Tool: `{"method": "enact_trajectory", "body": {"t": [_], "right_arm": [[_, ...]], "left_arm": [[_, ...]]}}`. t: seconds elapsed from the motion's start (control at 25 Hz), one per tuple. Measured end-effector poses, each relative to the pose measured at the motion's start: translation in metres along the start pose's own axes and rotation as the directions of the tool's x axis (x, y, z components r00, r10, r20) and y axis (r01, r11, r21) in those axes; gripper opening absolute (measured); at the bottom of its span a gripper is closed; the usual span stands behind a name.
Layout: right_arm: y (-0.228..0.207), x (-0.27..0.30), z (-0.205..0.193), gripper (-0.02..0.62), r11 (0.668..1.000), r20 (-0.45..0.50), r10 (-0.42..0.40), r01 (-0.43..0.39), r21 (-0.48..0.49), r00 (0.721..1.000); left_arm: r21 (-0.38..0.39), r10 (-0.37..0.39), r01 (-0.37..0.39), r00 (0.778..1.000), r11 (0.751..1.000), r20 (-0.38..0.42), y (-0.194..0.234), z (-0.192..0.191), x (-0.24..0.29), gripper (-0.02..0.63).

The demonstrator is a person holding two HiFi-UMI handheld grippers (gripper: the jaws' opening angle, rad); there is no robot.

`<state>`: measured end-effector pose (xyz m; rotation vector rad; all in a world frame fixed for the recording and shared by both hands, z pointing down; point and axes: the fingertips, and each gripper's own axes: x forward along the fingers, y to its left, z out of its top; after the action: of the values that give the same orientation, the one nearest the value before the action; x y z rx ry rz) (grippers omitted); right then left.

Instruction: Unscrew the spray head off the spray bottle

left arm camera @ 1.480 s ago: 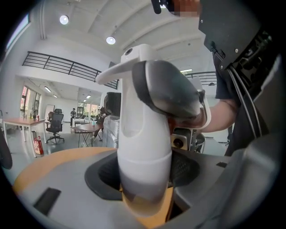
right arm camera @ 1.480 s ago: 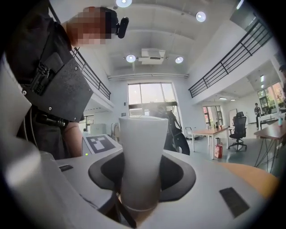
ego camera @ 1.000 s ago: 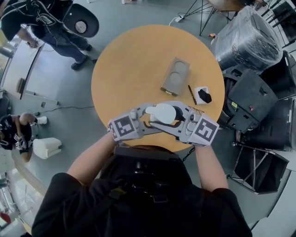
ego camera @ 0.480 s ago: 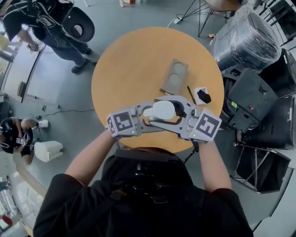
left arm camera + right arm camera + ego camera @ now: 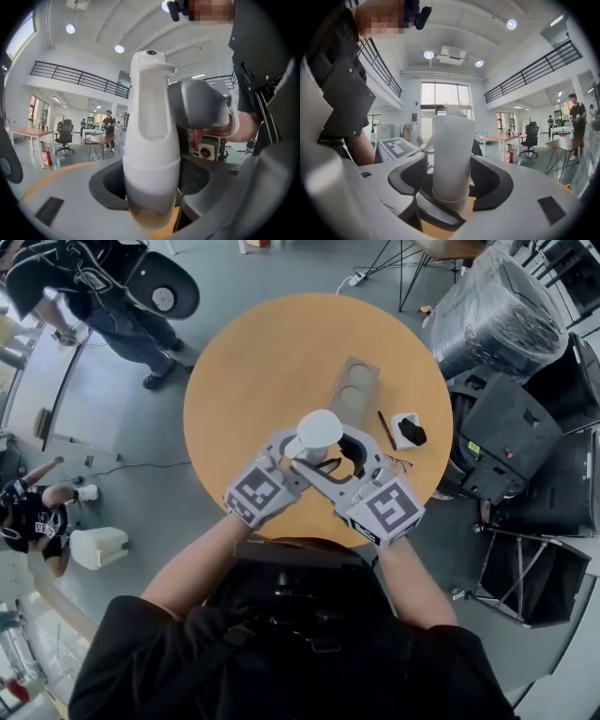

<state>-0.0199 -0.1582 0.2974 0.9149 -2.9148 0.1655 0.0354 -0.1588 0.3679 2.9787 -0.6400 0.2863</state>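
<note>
The white spray bottle (image 5: pixel 318 430) stands upright over the round wooden table (image 5: pixel 253 362), between my two grippers. In the left gripper view its tall white spray head (image 5: pixel 149 98) rises from a clear lower body, and the pads of my left gripper (image 5: pixel 150 187) press on that body from both sides. My left gripper (image 5: pixel 291 450) comes in from the lower left. My right gripper (image 5: pixel 343 454) comes in from the lower right. Its jaws have just been opening: the bottle (image 5: pixel 452 154) stands between them with narrow gaps at both pads of the right gripper (image 5: pixel 452 190).
Behind the bottle on the table lie a cardboard cup tray (image 5: pixel 354 395), a pen (image 5: pixel 386 429) and a small white box with a black object (image 5: pixel 406 431). Black cases (image 5: pixel 511 442) stand to the right of the table. People and a chair (image 5: pixel 159 282) are at the upper left.
Both grippers have swung from facing each other sideways to pointing away from me. The bottle has moved farther onto the table with them. The right jaws have widened.
</note>
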Motion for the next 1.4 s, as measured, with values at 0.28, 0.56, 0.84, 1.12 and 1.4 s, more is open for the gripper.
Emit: {"method": "enact_trajectory", "body": {"t": [0.28, 0.56, 0.84, 1.12, 1.4], "right_arm": [[-0.003, -0.001, 0.003, 0.252, 0.998, 0.023, -0.059, 0.060, -0.023, 0.998], [0.003, -0.010, 0.008, 0.253, 0.998, 0.057, 0.056, -0.055, -0.010, 0.997], [0.033, -0.021, 0.006, 0.239, 0.944, 0.030, 0.328, -0.329, 0.009, 0.944], [0.035, -0.022, 0.008, 0.252, 0.940, 0.047, 0.339, -0.341, 0.022, 0.939], [0.014, -0.018, 0.008, 0.314, 0.990, 0.049, 0.139, -0.140, 0.032, 0.989]], "left_arm": [[0.023, 0.065, -0.065, 0.998, 0.998, 0.003, -0.005, 0.003, 0.003, 0.299], [0.049, -0.046, 0.045, 0.999, 0.998, 0.018, -0.017, 0.007, 0.000, 0.299], [0.041, -0.332, 0.331, 0.943, 0.943, 0.018, -0.054, 0.001, -0.013, 0.296], [0.015, -0.354, 0.353, 0.935, 0.935, 0.023, -0.057, 0.003, -0.017, 0.298], [-0.013, -0.085, 0.085, 0.996, 0.996, 0.033, -0.013, 0.005, -0.012, 0.299]]}}
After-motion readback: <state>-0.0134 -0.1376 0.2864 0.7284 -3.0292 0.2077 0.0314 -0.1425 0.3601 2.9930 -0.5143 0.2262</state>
